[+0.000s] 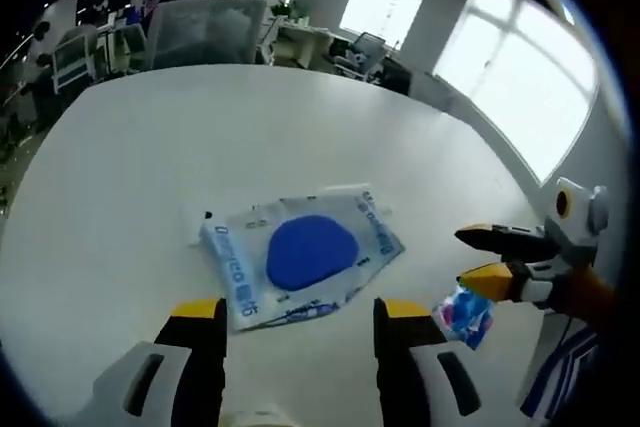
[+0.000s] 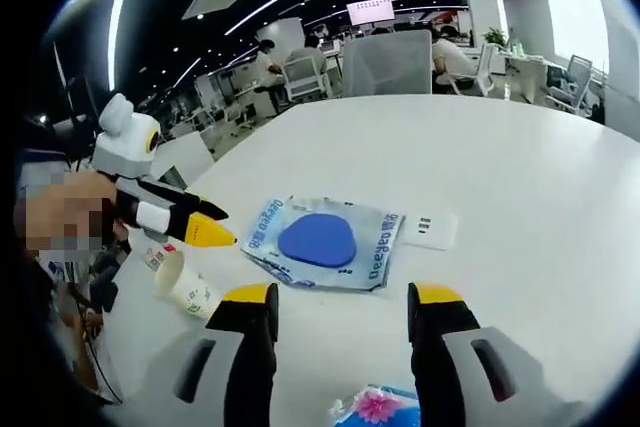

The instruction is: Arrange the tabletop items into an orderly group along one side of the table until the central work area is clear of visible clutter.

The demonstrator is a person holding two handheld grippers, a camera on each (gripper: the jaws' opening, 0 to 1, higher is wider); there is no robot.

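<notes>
A clear printed packet with a blue disc inside (image 1: 310,252) (image 2: 320,242) lies flat on the white table (image 1: 250,127) (image 2: 520,167). My left gripper (image 1: 300,322) hovers just short of the packet's near edge, open, with nothing between its jaws. My right gripper (image 2: 342,307) is open too, facing the packet from the other side. It enters the left gripper view from the right (image 1: 485,257). A small blue and pink wrapper (image 1: 462,312) (image 2: 370,407) lies under the right gripper. In the right gripper view the left gripper (image 2: 205,219) comes in from the left.
A small white flat box (image 2: 430,230) (image 1: 340,190) lies beside the packet. A printed paper cup (image 2: 185,285) lies on its side near the table's edge. A grey chair (image 1: 205,32) (image 2: 385,62) stands at the far end, with office desks and windows beyond.
</notes>
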